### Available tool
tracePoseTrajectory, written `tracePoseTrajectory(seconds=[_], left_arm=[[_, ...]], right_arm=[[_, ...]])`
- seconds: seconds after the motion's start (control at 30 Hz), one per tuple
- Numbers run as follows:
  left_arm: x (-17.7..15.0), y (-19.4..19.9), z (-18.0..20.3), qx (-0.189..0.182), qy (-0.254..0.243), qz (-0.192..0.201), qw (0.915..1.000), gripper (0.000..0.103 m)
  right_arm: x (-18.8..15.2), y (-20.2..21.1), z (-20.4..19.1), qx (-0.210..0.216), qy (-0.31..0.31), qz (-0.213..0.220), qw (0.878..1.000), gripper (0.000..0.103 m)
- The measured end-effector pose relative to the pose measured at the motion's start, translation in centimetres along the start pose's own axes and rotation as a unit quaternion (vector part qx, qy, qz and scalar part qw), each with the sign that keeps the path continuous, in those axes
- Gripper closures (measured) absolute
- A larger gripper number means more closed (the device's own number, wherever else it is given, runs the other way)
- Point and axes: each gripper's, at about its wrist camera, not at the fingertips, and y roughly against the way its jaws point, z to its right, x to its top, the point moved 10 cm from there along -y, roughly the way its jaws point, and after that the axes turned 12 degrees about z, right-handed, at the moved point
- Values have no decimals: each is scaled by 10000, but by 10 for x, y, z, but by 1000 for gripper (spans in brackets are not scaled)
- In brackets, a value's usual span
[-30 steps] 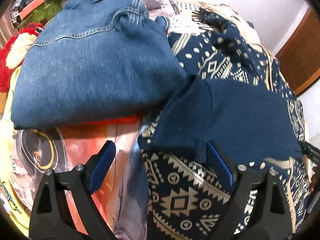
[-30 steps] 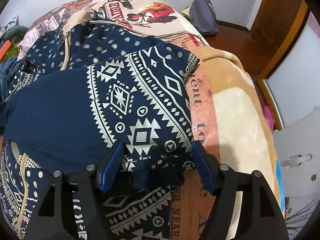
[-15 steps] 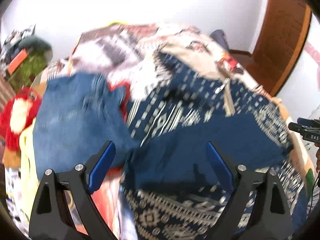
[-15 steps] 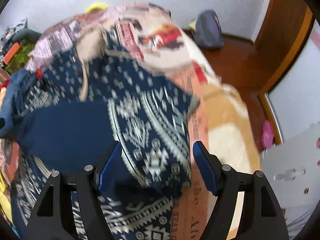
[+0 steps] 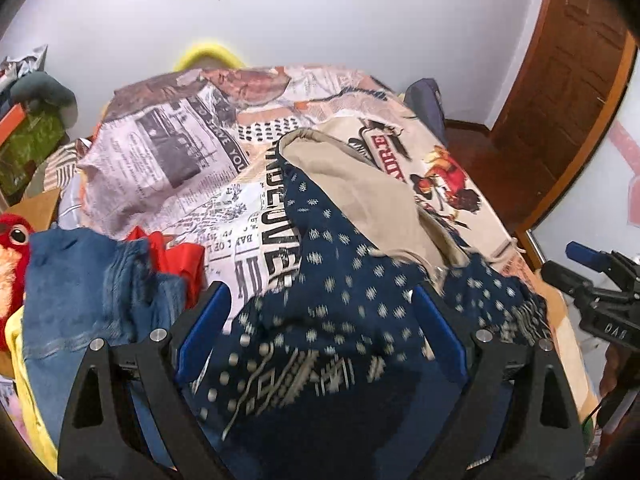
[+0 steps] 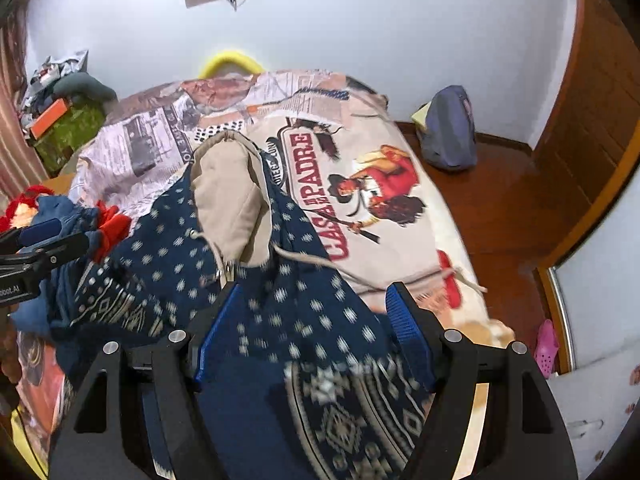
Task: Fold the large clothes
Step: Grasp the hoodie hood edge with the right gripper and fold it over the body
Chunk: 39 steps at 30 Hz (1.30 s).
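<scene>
A bed (image 6: 400, 160) with a printed newspaper-and-poster cover fills most of both views, and its far end is against the white wall. On the middle of the bed lies the navy patterned hoodie (image 6: 288, 320), a large garment with cream dots and geometric bands. Its beige-lined hood (image 6: 228, 200) points to the far end of the bed, and a cream drawstring (image 6: 320, 264) trails from it toward the right edge. The lower part of the hoodie is bunched up close under both tools.

At the left edge of the bed there is a folded blue denim garment (image 5: 88, 300), with a red cloth (image 5: 176, 256) just behind it.

The left gripper (image 5: 320, 340) has its jaws wide apart, with hoodie fabric between them; I cannot tell if the pads press it. The right gripper (image 6: 316, 336) is also apart with fabric between the blue pads, and a grip is not clear there either.
</scene>
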Motion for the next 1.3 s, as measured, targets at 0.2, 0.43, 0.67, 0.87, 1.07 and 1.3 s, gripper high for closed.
tracePoseTrajectory(seconds=[0.2, 0.43, 0.67, 0.87, 1.07, 1.3], left_arm=[[-5, -58, -6, -89, 231, -465, 9986, 11], [-6, -110, -14, 130, 310, -653, 9973, 11], [-6, -149, -30, 455, 410, -691, 9957, 17], [-6, -153, -22, 7, 684, -556, 9961, 55], [3, -131, -2, 37, 75, -283, 9996, 92], [20, -72, 15, -324, -144, -31, 9994, 95]], right_arm=[[-4, -64, -12, 220, -363, -494, 9979, 33], [-11, -124, -9, 81, -639, -840, 9944, 33], [-8, -154, -8, 3, -611, -784, 9950, 51], [-4, -153, -14, -8, -160, -493, 9987, 82], [0, -133, -15, -103, 231, -280, 9993, 97], [14, -71, -22, 64, 413, 140, 9990, 98]])
